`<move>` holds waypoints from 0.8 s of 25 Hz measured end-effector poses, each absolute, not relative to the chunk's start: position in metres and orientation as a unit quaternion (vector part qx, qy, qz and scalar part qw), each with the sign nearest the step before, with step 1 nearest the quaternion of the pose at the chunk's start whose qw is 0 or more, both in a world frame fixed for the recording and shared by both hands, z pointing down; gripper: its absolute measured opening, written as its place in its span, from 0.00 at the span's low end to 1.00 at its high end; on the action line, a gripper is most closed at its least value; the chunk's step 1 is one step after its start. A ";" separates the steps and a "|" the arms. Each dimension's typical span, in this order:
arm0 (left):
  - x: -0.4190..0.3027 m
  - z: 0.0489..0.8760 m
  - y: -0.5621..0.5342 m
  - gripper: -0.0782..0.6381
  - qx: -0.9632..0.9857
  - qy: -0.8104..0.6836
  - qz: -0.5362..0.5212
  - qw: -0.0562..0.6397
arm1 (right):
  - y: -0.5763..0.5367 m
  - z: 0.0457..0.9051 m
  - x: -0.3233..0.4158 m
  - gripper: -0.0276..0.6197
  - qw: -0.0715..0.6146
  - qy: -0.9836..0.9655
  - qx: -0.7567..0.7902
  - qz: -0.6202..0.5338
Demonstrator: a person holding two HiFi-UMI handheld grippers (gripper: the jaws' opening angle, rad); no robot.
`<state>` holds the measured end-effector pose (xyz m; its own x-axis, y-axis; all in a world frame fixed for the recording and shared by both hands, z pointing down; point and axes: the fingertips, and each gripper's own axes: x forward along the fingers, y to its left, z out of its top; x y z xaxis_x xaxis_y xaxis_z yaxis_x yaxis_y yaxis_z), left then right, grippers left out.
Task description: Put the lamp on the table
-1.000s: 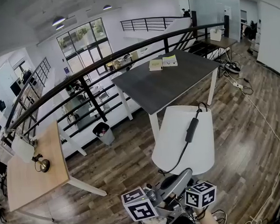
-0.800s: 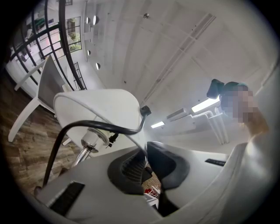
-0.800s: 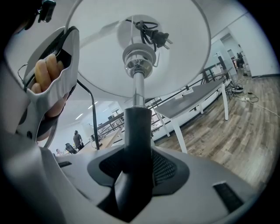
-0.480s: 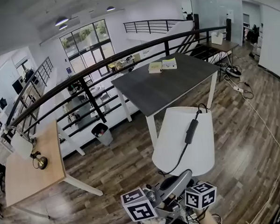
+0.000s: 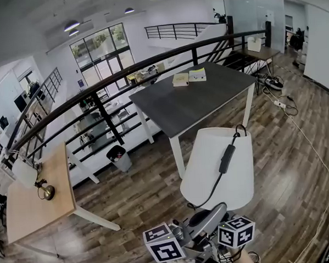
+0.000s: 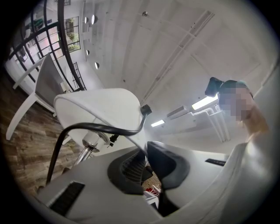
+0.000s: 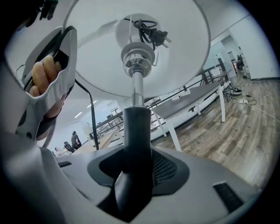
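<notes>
The lamp has a white shade (image 5: pixel 217 165) with a black cord and switch (image 5: pixel 227 158) lying across it, and it is carried low in the head view. My right gripper (image 7: pixel 138 167) is shut on the lamp's black stem (image 7: pixel 137 127), under the metal socket (image 7: pixel 138 59) and shade (image 7: pixel 96 52). My left gripper (image 6: pixel 144 164) is nearly closed, with the thin rim of the shade (image 6: pixel 100 109) between its pads; the cord (image 6: pixel 87 127) loops in front. Only the marker cubes (image 5: pixel 164 242) (image 5: pixel 236 233) show clearly in the head view. The dark table (image 5: pixel 207 98) stands ahead.
Two books (image 5: pixel 190 76) lie at the dark table's far end. A wooden table (image 5: pixel 39 203) at the left carries another lamp (image 5: pixel 30 175). A bin (image 5: pixel 117 157) stands by the black railing (image 5: pixel 123 72). Cables and a power strip (image 5: pixel 281 101) lie on the wood floor at the right.
The room has slid a little left and down in the head view, and the dark table now sits slightly nearer. Both grippers keep their hold on the lamp.
</notes>
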<state>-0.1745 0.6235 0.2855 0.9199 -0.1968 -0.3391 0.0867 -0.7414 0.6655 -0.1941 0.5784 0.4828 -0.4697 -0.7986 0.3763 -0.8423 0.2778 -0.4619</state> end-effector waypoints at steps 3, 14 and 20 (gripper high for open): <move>-0.168 0.288 0.618 0.16 0.912 -0.023 -0.195 0.360 | 0.574 0.485 -0.189 0.34 0.033 -0.795 0.519 0.313; -0.142 0.295 0.564 0.16 0.909 0.016 -0.187 0.371 | 0.520 0.493 -0.154 0.34 0.029 -0.772 0.554 0.310; -0.130 0.298 0.515 0.16 0.909 0.026 -0.180 0.374 | 0.471 0.497 -0.143 0.34 0.025 -0.767 0.561 0.311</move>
